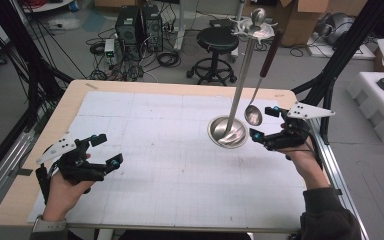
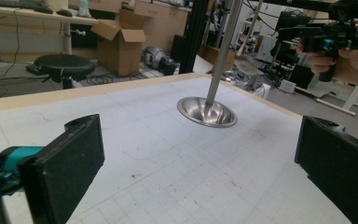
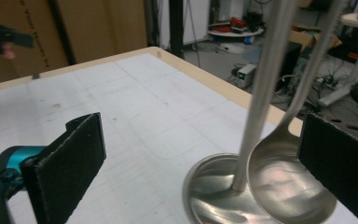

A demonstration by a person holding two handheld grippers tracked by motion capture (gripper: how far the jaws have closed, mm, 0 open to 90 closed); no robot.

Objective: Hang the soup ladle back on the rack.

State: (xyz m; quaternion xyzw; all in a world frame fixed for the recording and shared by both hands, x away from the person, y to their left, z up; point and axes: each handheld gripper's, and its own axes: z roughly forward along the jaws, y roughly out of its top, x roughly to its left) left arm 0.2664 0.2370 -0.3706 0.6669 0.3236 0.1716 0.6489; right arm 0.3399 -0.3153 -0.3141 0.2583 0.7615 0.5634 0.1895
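A steel stand has a round base (image 1: pixel 227 132) on the white gridded mat and a tall pole (image 1: pixel 242 75) with hooks at its top. A ladle hangs from the top by its dark handle (image 1: pixel 271 52), its bowl (image 1: pixel 253 115) just above the base's right rim. My right gripper (image 1: pixel 263 123) is open right beside the bowl. In the right gripper view the bowl (image 3: pixel 289 186) and the pole (image 3: pixel 265 84) stand between the wide-apart jaws of the right gripper (image 3: pixel 200 163), close to the right-hand one. My left gripper (image 1: pixel 108 150) rests open near the table's left edge, holding nothing.
The left gripper view looks across the mat to the stand's base (image 2: pixel 207 112) and the right gripper (image 2: pixel 328 42) beyond it. Past the table's far edge stand a black stool (image 1: pixel 216 42), computer cases (image 1: pixel 139 25) and cardboard boxes. A black frame post (image 1: pixel 337 60) rises at the right.
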